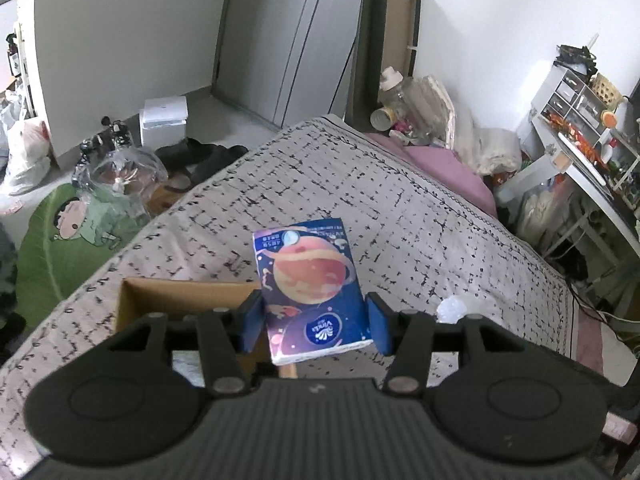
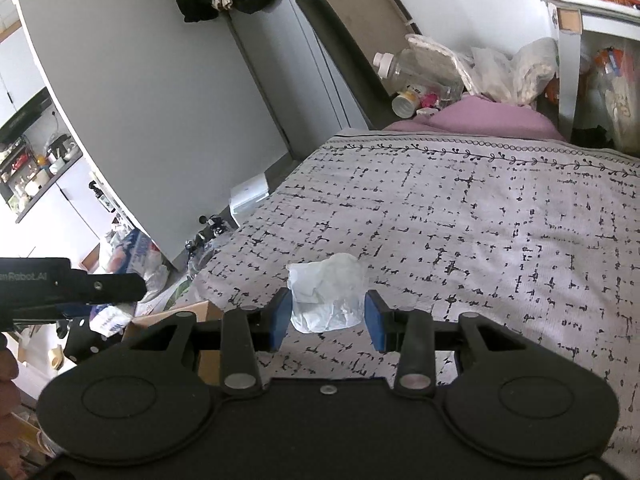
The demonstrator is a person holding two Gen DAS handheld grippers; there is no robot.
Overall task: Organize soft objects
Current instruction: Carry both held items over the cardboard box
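Observation:
My left gripper (image 1: 314, 322) is shut on a blue tissue pack (image 1: 310, 284) printed with an orange planet, held above the patterned bed cover (image 1: 420, 216). An open cardboard box (image 1: 180, 300) sits on the bed just left of and below that gripper. My right gripper (image 2: 326, 316) is shut on a crumpled white tissue wad (image 2: 326, 296), lifted over the bed cover (image 2: 480, 220). In the right wrist view the left gripper (image 2: 100, 308) shows at the left edge with the tissue pack (image 2: 108, 320) beside the cardboard box (image 2: 200, 320). The white wad (image 1: 452, 308) peeks in at the right of the left wrist view.
A purple pillow (image 1: 440, 164) and clear bottles (image 1: 396, 96) lie at the bed's head. A cluttered white desk (image 1: 580, 152) stands right of the bed. On the floor to the left are a green cartoon cushion (image 1: 68, 232), plastic bags (image 1: 120, 172) and a white box (image 1: 164, 120).

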